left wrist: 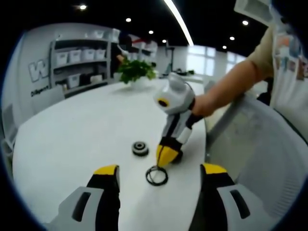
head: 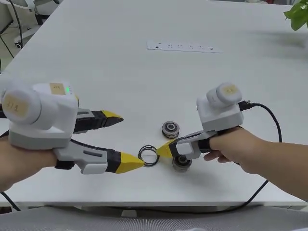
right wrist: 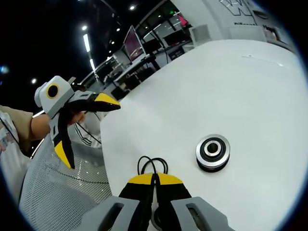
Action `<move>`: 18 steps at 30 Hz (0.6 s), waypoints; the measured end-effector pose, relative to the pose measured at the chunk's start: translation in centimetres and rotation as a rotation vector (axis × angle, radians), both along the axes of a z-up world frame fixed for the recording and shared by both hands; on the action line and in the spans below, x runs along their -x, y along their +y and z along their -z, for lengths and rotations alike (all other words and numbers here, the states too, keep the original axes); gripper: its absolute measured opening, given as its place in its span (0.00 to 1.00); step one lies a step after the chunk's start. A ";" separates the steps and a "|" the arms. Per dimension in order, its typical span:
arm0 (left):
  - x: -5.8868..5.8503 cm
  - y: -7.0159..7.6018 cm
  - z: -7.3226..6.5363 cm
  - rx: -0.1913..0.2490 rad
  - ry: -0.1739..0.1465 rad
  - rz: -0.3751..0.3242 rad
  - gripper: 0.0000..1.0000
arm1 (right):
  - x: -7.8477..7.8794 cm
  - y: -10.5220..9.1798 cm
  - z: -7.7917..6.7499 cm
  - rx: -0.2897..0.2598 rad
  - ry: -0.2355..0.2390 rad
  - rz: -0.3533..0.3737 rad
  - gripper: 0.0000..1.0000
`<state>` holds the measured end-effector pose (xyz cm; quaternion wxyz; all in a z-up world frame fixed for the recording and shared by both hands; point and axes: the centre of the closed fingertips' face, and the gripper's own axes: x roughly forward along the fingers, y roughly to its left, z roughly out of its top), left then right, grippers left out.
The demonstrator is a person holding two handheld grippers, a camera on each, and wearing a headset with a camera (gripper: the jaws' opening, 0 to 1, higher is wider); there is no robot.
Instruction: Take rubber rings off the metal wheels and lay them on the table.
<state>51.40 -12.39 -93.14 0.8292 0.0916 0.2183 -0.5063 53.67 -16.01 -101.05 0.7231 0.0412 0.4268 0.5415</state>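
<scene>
The step in hand is judged to be the laying down of freed rings. The rubber rings (head: 148, 155), seen as thin black loops, lie flat on the worktop (head: 144, 72) directly ahead of the right claw (head: 162, 150). That claw's yellow tips are pressed together and touch the loops' near edge; whether a strand is pinched between them cannot be told. One metal wheel (head: 181, 163) sits under that claw, just behind its tips, and is too hidden for its band to be judged. A second wheel (head: 170, 129) stands near, off to the far side of the right claw. A dark band is seen around it, so a ring is judged to be left on it. The left claw (head: 125, 140) is spread wide with nothing between its jaws, and the loops lie just ahead of its nearer tip. The next move is thought to call for the right claw to be drawn off the loops and turned to the second wheel, which would need steadying by one claw while the band is peeled by the other. Both claws are held low and nearly level, pointed at each other, with the right hand (head: 231, 147) wrapped around its handle.
</scene>
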 end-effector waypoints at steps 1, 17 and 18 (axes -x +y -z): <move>0.0 0.0 0.0 0.000 0.001 -0.001 0.69 | 0.0 0.0 0.0 0.001 0.001 0.002 0.00; 0.1 0.2 0.3 -0.011 0.014 -0.002 0.68 | -0.6 -0.3 0.1 -0.006 0.004 0.032 0.03; 0.1 0.2 0.3 -0.011 0.015 -0.002 0.68 | -0.6 -0.3 0.1 -0.008 0.004 0.034 0.03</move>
